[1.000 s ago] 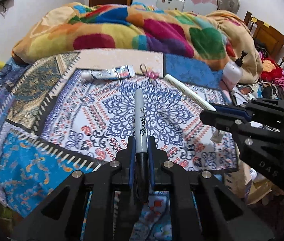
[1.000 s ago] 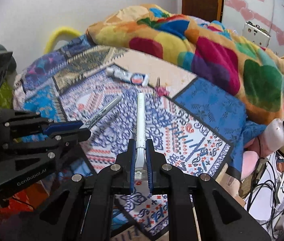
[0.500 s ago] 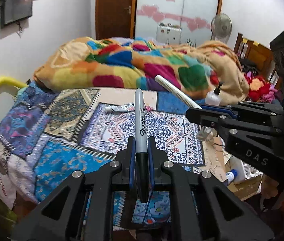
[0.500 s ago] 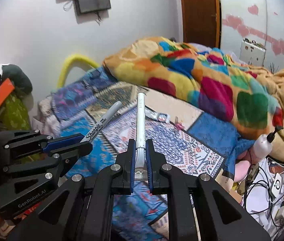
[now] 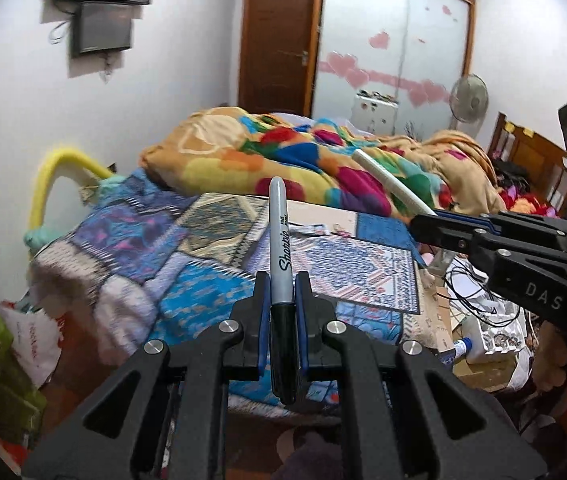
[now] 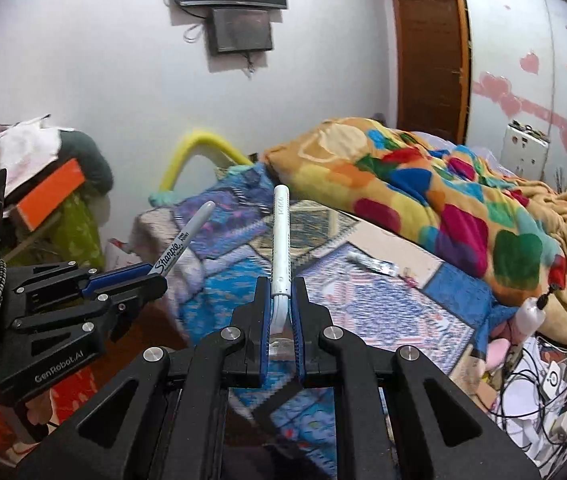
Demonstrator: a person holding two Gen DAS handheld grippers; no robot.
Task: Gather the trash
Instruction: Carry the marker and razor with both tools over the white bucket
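My left gripper (image 5: 282, 286) is shut on a grey and black Sharpie marker (image 5: 279, 236) that points forward and up. It also shows in the right wrist view (image 6: 181, 240), at the left. My right gripper (image 6: 281, 292) is shut on a white toothbrush (image 6: 281, 240), handle upward; the toothbrush shows in the left wrist view (image 5: 387, 184) at the right. Both grippers are held in the air, well back from the bed. A squeezed tube (image 6: 371, 266) and a small pink item (image 6: 409, 280) lie on the patterned bedcover (image 6: 383, 308).
A colourful blanket (image 6: 423, 196) is heaped at the back of the bed. Cables and clutter (image 6: 551, 380) lie on the floor right of the bed. A white bottle (image 6: 533, 314) leans by the bed's right edge. Bags and piled things (image 6: 63, 184) stand at the left.
Both grippers have pulled back and up from the bed with the marker and the toothbrush still held. The bed now looks smaller and farther; the wall, door and screen came into view.
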